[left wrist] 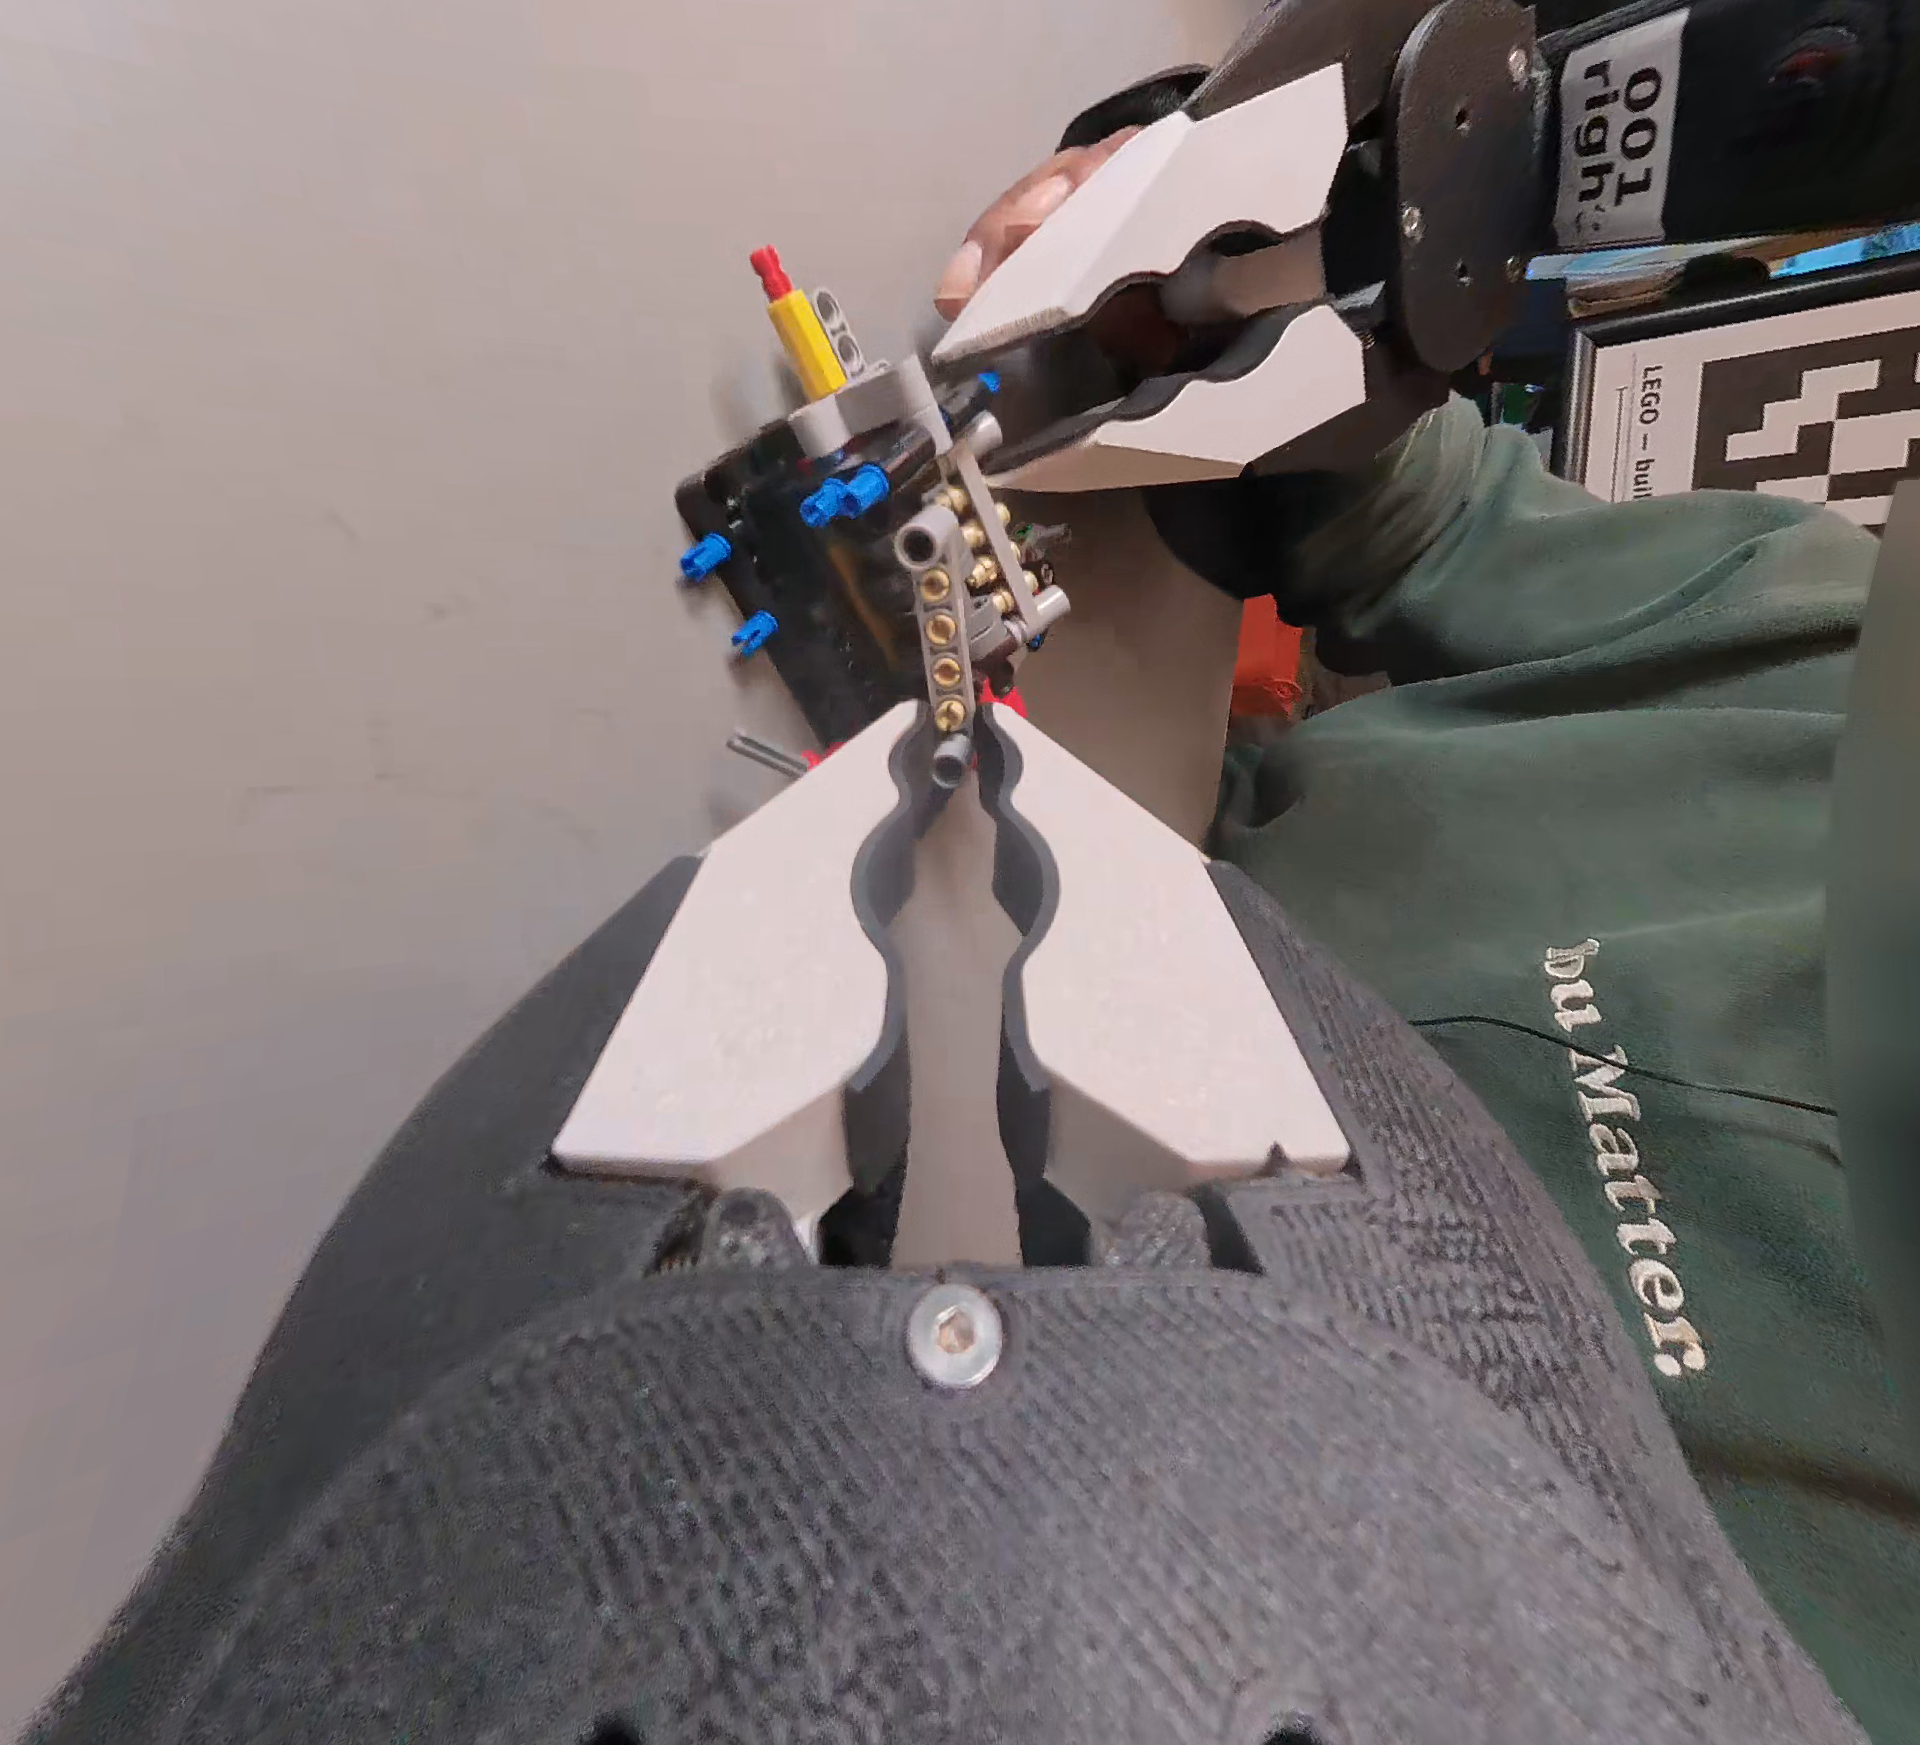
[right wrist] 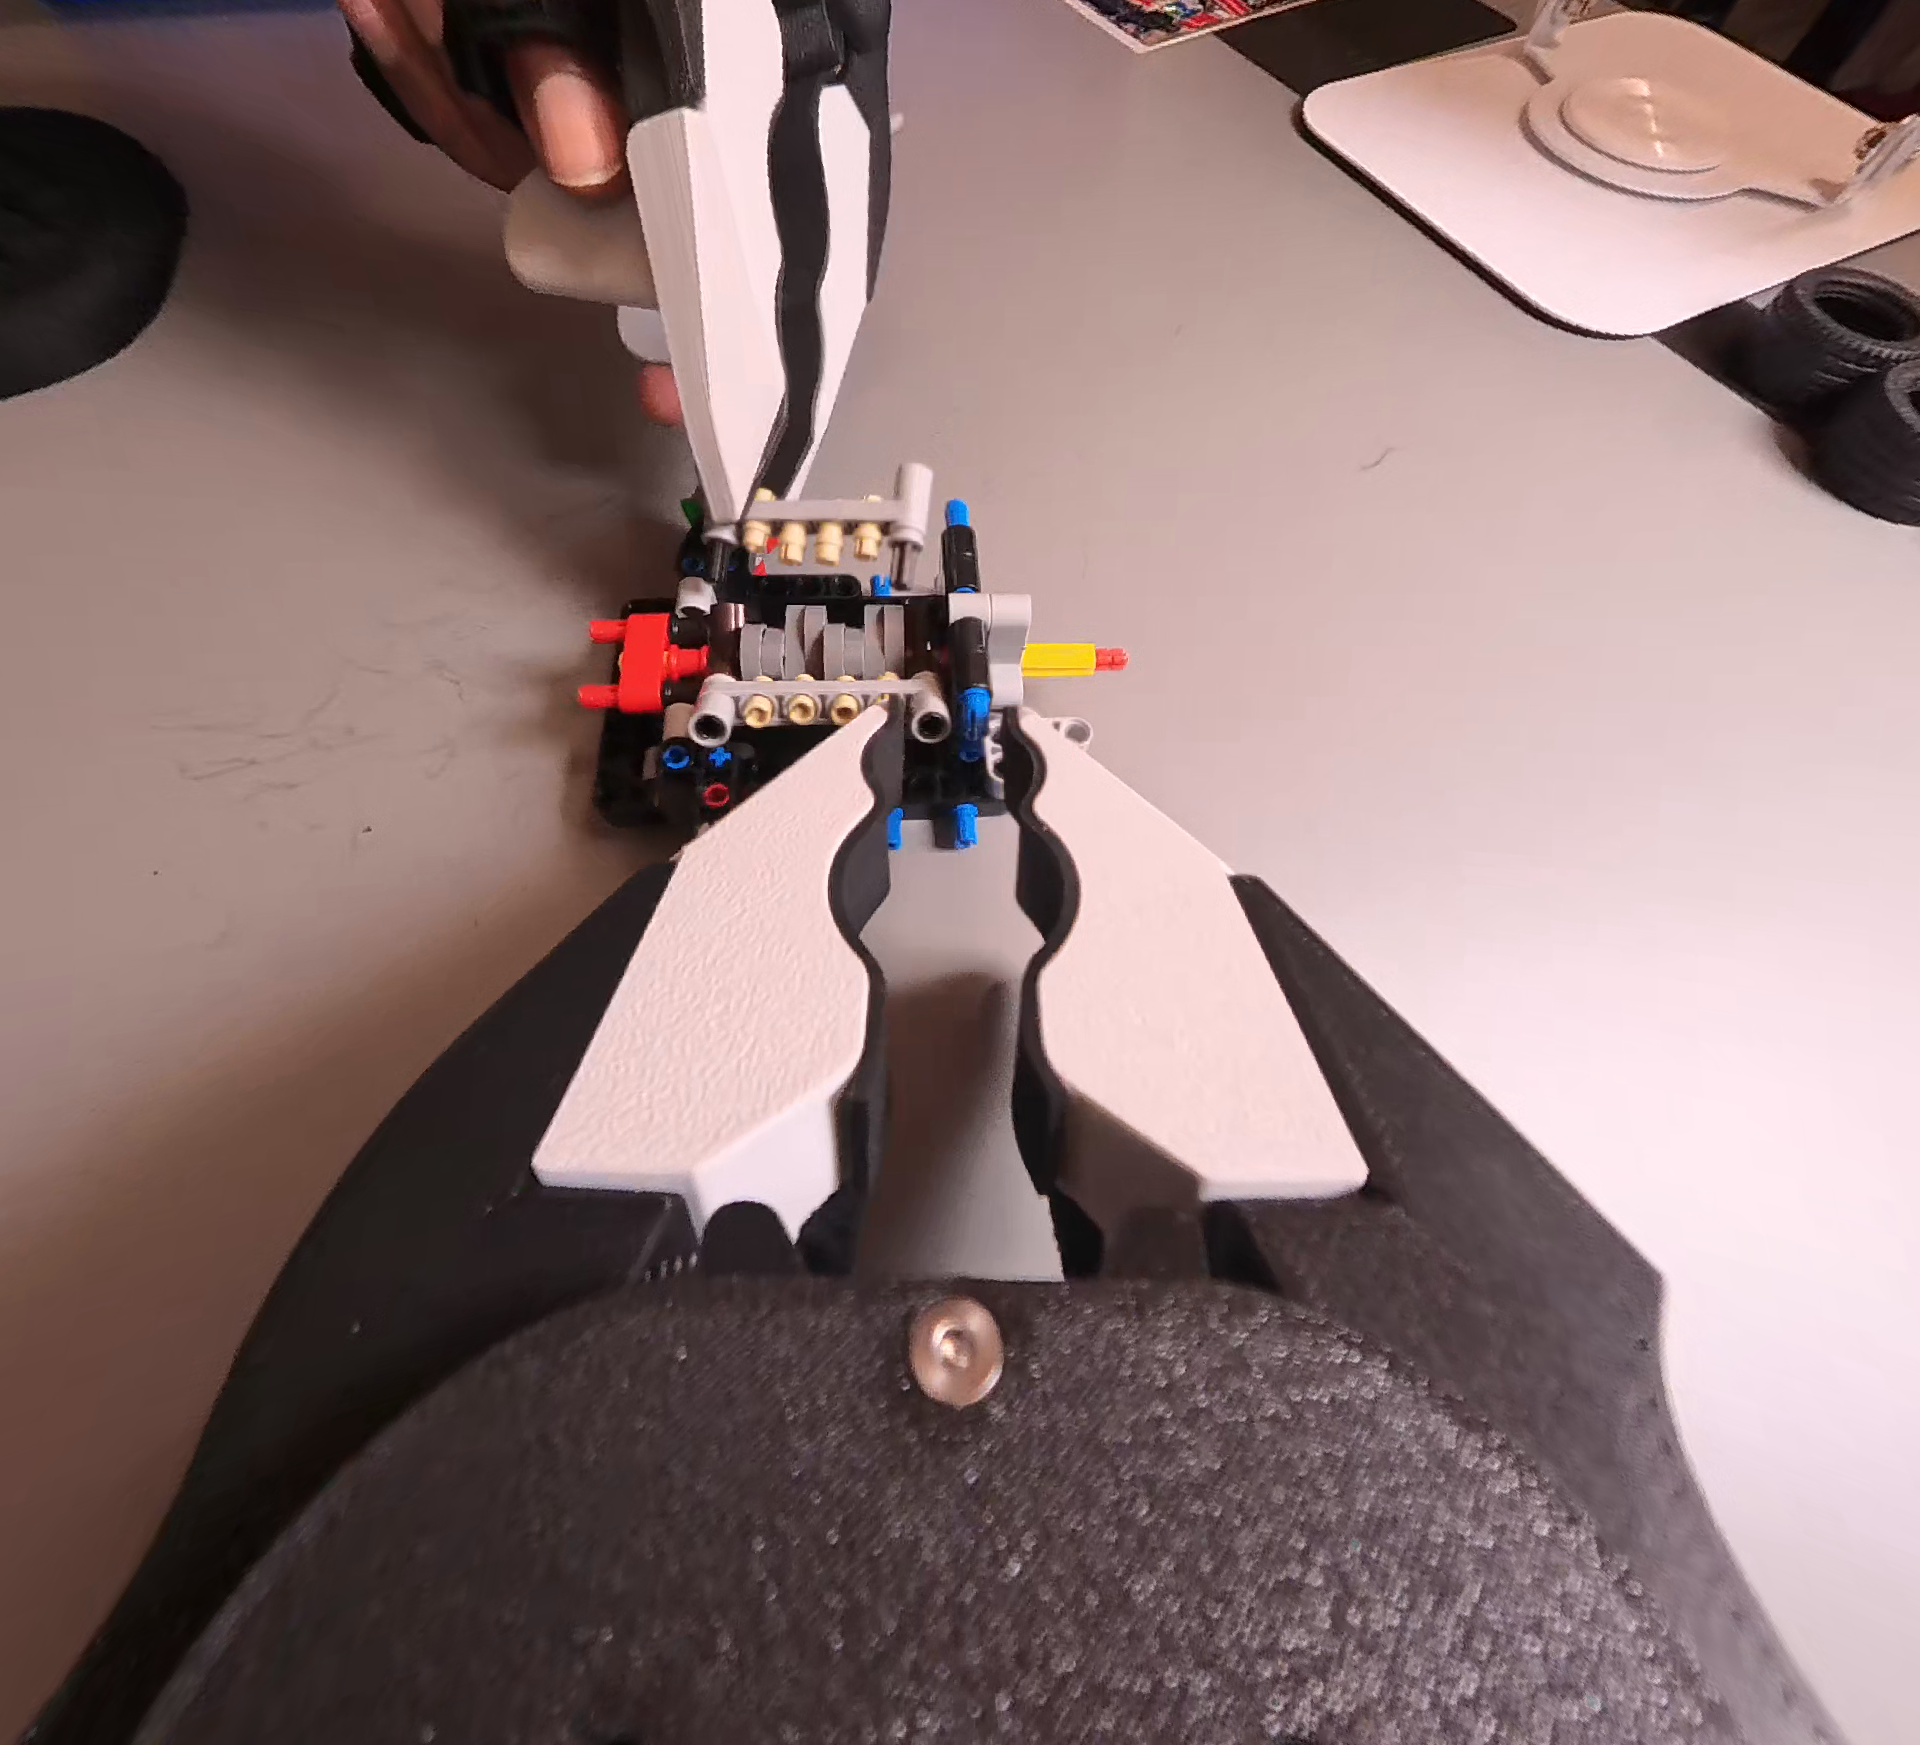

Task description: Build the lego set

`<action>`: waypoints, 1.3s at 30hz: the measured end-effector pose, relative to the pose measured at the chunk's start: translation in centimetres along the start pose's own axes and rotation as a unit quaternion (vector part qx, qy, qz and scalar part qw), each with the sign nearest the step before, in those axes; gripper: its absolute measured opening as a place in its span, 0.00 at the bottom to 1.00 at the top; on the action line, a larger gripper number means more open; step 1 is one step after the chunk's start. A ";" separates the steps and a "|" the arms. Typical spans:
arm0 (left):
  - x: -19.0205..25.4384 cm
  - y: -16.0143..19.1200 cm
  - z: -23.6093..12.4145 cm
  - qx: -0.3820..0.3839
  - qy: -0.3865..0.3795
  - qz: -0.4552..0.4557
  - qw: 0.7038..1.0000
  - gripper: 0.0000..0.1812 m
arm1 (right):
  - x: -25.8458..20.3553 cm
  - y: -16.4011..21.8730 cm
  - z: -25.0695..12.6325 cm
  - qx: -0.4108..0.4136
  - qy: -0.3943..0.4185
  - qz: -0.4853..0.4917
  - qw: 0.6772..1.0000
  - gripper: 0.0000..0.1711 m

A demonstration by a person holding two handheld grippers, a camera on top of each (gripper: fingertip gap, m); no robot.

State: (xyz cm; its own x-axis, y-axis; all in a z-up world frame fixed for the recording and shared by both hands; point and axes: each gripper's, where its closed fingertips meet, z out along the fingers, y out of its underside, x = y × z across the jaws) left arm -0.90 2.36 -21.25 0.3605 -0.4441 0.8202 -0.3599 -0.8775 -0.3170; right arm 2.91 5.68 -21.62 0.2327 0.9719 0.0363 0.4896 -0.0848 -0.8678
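Directly ahead of both sets of jaws, on the grey table, sits the partly built lego assembly: a black frame carrying grey gear discs, blue pins, a red connector at one end and a yellow axle at the other.

Left gripper: jaws nearly closed on the end of a grey beam studded with tan pins. The beam's long axis runs straight away from the jaws, in line with the fingers. In the right wrist view the same gripper comes down from above onto the far beam, its tips at that beam's end. Contact looks firm, though whether it is clamping or merely pressing cannot be settled.

Right gripper: jaws part open, holding nothing visible. The near grey beam lies crosswise just ahead of the tips, its long axis at right angles to the fingers; the left-hand fingertip overlaps the beam's end, while the other tip stands beside the blue pins. In the left wrist view this gripper reaches in from the side at the yellow-axle end of the assembly, tips touching or nearly touching it.

Judgement: the left gripper is steadying or seating the far beam, and the right is nearer the near beam. The next move turns on that crosswise lie: the right jaws would press or pinch across the beam, not along it. The risk is the assembly sliding under an uneven push.
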 end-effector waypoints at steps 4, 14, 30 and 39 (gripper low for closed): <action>-0.1 0.5 0.2 -0.007 -0.011 -0.020 1.000 0.03 | -0.3 -0.1 0.2 0.001 -0.009 -0.004 1.000 0.08; 0.0 0.1 0.2 -0.009 -0.025 -0.035 0.999 0.03 | -1.0 0.8 -1.2 -0.046 0.027 0.061 0.997 0.07; 3.1 2.4 2.2 -0.138 0.000 0.023 0.990 0.03 | -7.2 2.3 -5.8 -0.050 0.057 0.113 0.991 0.13; 3.4 2.4 1.9 -0.293 -0.034 0.180 0.938 0.03 | -4.0 -1.1 -6.1 0.036 -0.075 0.058 0.995 0.11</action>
State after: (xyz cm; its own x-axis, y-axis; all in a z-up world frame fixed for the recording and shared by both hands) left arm 1.11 -1.56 -20.17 0.1717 -0.7209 0.6715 -0.8736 -0.4264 -0.2345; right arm 6.58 0.57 -17.74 0.1536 0.9788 -0.1353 0.4037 -0.1871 -0.8955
